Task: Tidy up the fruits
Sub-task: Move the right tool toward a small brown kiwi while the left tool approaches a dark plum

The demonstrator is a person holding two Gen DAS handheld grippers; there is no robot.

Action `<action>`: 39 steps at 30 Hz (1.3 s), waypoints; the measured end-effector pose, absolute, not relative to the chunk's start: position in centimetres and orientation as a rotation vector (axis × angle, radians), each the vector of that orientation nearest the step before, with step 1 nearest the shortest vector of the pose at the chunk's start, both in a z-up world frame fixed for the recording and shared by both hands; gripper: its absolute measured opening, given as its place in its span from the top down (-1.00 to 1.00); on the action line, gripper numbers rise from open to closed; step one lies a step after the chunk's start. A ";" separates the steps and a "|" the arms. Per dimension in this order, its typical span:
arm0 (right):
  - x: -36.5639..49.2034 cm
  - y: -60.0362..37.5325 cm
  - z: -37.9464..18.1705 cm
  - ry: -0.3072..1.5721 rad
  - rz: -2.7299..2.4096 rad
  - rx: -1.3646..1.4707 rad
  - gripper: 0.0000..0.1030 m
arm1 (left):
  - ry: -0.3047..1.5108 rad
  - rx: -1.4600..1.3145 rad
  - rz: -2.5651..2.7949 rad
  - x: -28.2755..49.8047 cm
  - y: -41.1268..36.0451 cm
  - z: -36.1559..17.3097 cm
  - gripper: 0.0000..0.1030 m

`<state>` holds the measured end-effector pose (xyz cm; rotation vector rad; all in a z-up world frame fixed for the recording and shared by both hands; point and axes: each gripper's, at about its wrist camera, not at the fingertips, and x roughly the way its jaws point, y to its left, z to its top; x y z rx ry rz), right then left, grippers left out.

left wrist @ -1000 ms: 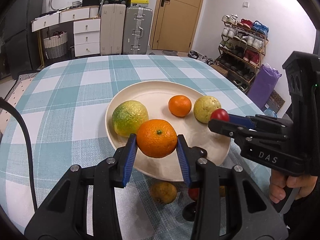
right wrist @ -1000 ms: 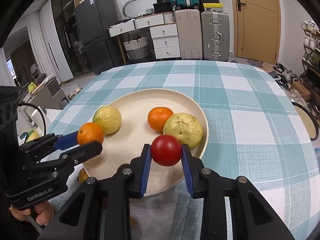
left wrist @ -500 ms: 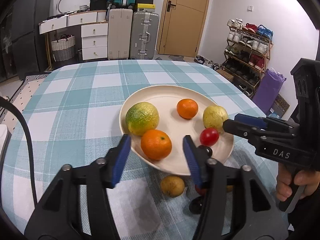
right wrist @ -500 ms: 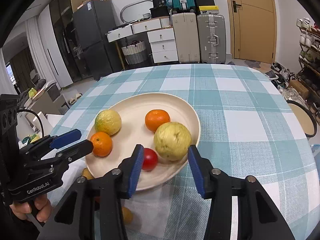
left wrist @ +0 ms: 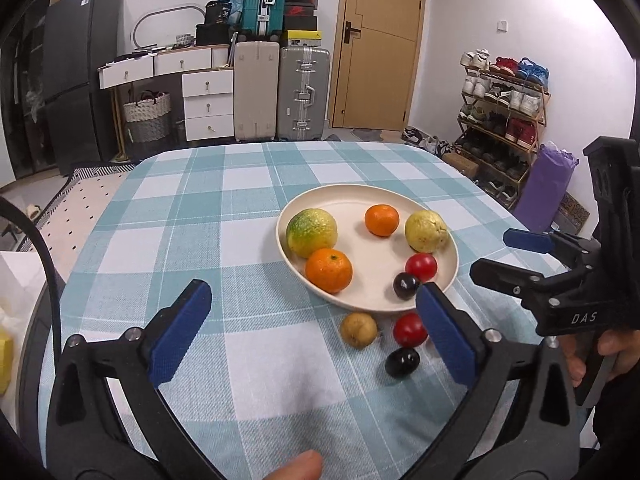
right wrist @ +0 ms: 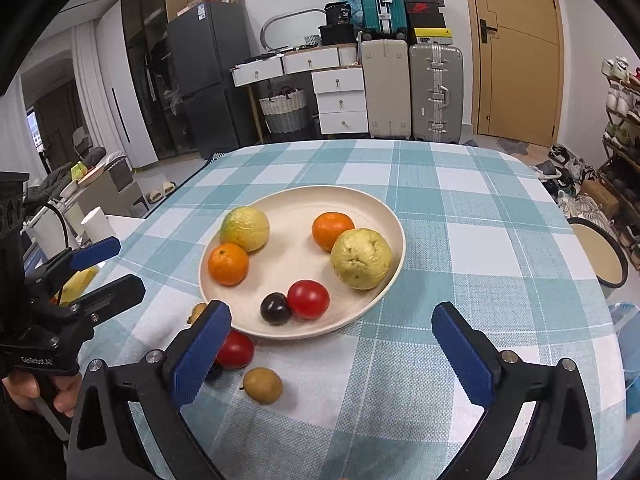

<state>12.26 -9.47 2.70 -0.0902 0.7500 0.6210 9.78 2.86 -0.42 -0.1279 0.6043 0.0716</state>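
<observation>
Opening claws (left wrist: 312, 328) above plate (left wrist: 450, 276)

Checked table (left wrist: 248, 200), cream plate (left wrist: 348, 200) (fruit-filled), loose fruits (left wrist: 359, 330) beside

plate (left wrist: 448, 276): 1 | oranges (left wrist: 329, 270): 2 | yellow-green fruits (left wrist: 311, 232): 2 | red tomatoes (left wrist: 421, 267): 2 | dark plums (left wrist: 405, 286): 2 | small brown fruit (left wrist: 358, 329): 1

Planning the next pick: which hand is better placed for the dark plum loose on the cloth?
Probably left. Both grippers are opening, empty; the plum lies between the left gripper fingers, but mostly behind a right gripper finger.
</observation>
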 end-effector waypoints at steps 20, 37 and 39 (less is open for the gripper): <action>9.3 -8.3 1.2 0.793 0.644 -0.216 -0.99 | 0.662 -0.093 0.039 8.4 0.7 -2.3 -0.98; 9.2 -7.0 -0.7 0.886 0.687 -0.272 -0.98 | 0.685 -0.114 0.051 8.9 1.0 -2.9 -0.98; 9.0 -6.7 -0.8 0.877 0.693 -0.286 -0.98 | 0.685 -0.117 0.056 8.9 1.2 -2.9 -0.98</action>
